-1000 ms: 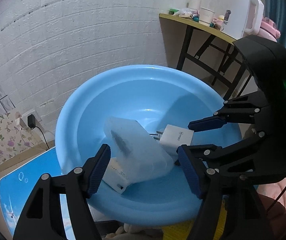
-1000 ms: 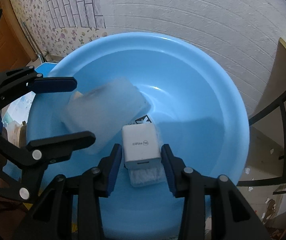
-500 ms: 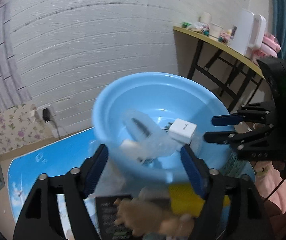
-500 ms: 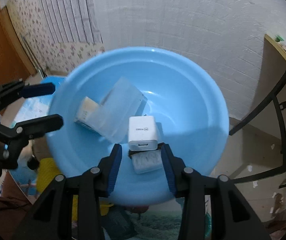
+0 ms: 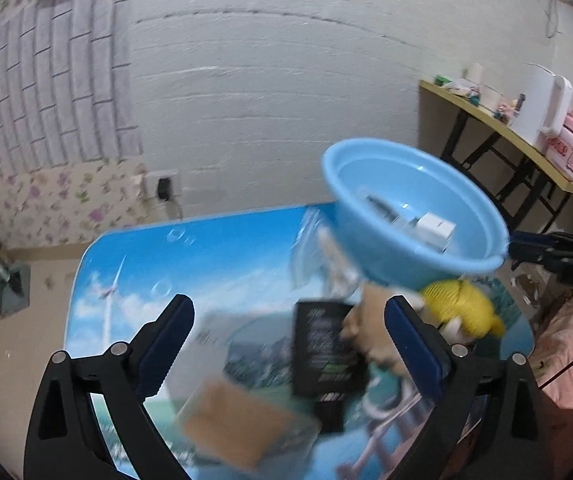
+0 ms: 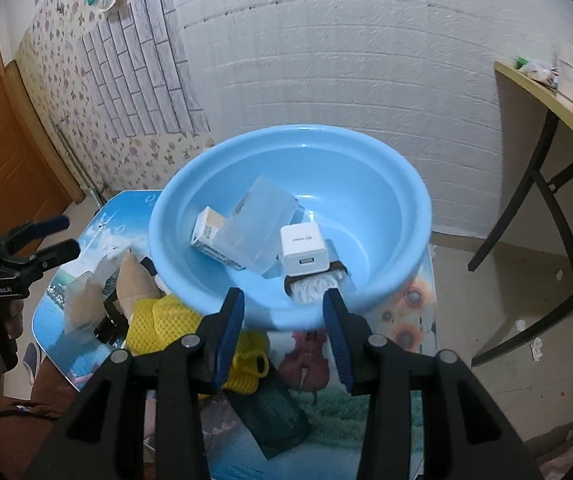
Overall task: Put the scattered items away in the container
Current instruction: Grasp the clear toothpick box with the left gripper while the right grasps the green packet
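Facing out: "CenRobot.AI" on left gripper (image 6: 26,240)

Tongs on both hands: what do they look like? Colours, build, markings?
Both are black plastic linkage frames with silver rivets and blue ribbed pads. Left tongs show two long blue pads; right tongs match. Seen from the right wrist view, the left unit's body carries small white lettering, too small to read surely.
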